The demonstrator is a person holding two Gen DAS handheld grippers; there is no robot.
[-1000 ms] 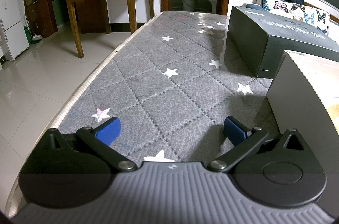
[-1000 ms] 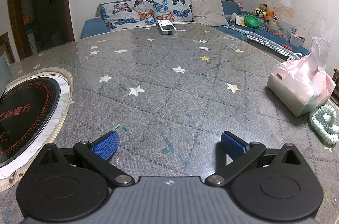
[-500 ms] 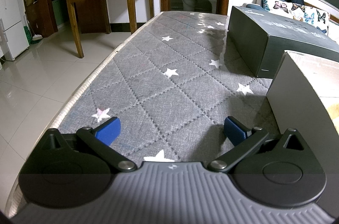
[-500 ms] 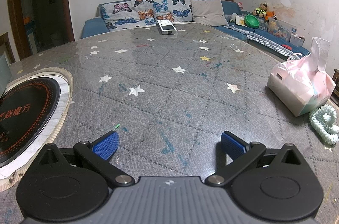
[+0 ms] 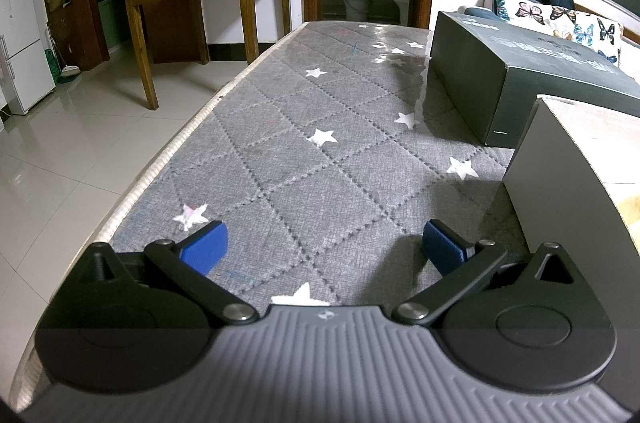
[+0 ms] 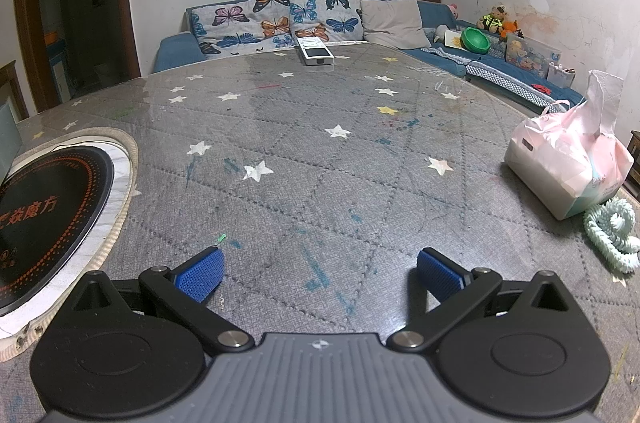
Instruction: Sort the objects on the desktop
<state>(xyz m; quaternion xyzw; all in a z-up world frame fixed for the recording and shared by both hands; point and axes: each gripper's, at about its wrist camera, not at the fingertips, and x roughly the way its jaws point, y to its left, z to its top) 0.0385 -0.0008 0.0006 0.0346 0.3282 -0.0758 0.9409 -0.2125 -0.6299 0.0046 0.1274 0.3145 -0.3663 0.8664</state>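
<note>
right gripper [image 6: 318, 273] hovering spread, empty | tissue pack [image 6: 568, 167] lying far right on table [image 6: 320, 151], coiled cord [image 6: 610, 233] touching it | remote [image 6: 315, 53] at far edge | left gripper [image 5: 322, 249] gaping, empty | dark box [image 5: 520, 75], grey box [image 5: 568, 191] sitting right, contents hidden

Indoor light, fairly dim, sharp focus. Glare on table cover [image 6: 280, 95] far end. Fisheye bend w/ dark corners.

The left gripper [image 5: 322, 249] was held low and level, its two blue fingers [image 5: 204, 249] spread wide apart with nothing between them. The right gripper [image 6: 319, 274] had the same pose, its jaws also wide and empty.
</note>
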